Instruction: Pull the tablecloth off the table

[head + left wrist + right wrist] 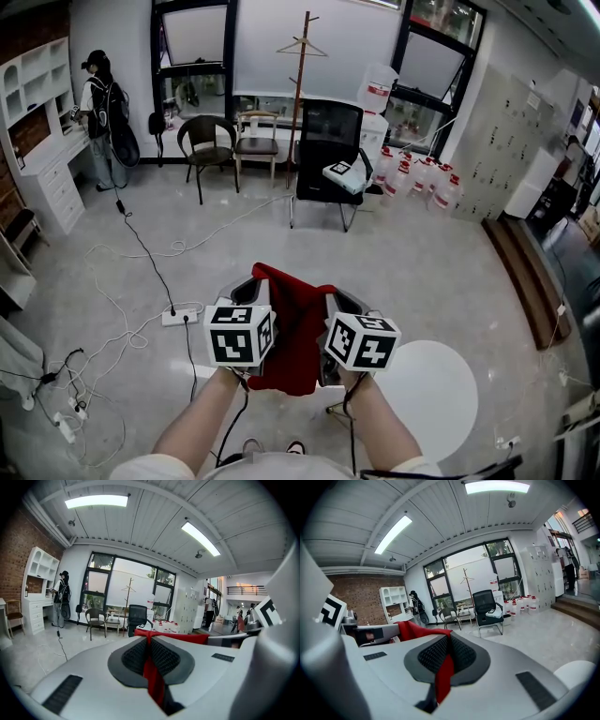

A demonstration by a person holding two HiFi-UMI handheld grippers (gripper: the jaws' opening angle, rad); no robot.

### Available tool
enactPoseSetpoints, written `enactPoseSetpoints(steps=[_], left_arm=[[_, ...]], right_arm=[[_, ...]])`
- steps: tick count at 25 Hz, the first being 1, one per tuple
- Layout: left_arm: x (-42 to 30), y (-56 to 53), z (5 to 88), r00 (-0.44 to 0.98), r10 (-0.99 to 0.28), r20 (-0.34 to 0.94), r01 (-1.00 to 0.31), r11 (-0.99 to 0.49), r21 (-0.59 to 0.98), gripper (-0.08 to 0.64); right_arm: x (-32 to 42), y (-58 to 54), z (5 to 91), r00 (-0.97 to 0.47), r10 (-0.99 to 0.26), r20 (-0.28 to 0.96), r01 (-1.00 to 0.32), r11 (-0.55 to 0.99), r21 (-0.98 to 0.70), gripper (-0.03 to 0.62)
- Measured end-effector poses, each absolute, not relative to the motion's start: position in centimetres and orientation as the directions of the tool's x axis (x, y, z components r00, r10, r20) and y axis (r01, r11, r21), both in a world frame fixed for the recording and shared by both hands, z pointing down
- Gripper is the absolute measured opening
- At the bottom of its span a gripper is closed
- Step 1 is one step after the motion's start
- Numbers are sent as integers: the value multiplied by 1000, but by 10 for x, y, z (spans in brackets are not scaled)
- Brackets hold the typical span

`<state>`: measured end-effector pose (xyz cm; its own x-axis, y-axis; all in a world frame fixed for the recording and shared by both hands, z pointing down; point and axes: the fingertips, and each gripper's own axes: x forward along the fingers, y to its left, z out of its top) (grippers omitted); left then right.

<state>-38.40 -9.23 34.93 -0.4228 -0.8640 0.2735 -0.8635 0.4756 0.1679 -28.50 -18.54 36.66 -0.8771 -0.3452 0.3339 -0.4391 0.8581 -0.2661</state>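
Jaws of left gripper [251, 289] and right gripper [336, 300] pinch the red tablecloth [295, 342], forearms [199, 422] parallel (tilted slightly down)

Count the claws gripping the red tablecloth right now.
2. The left claw is shut on the red tablecloth's left side, the right claw on its right side; none hidden.

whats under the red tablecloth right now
Only grey floor shows below the red tablecloth, which hangs pinched in the left claw and right claw. The white round table stands to its right, uncovered. The floor patch straight behind the cloth is covered.
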Motion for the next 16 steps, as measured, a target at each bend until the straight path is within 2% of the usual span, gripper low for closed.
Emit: enactPoseSetpoints(steps=[16], left_arm=[[-375,-73,358,-433,-855,286,-855,490,169,18]], right_arm=[[-266,-178,372,-885,-343,316,-435,851,-295,26]])
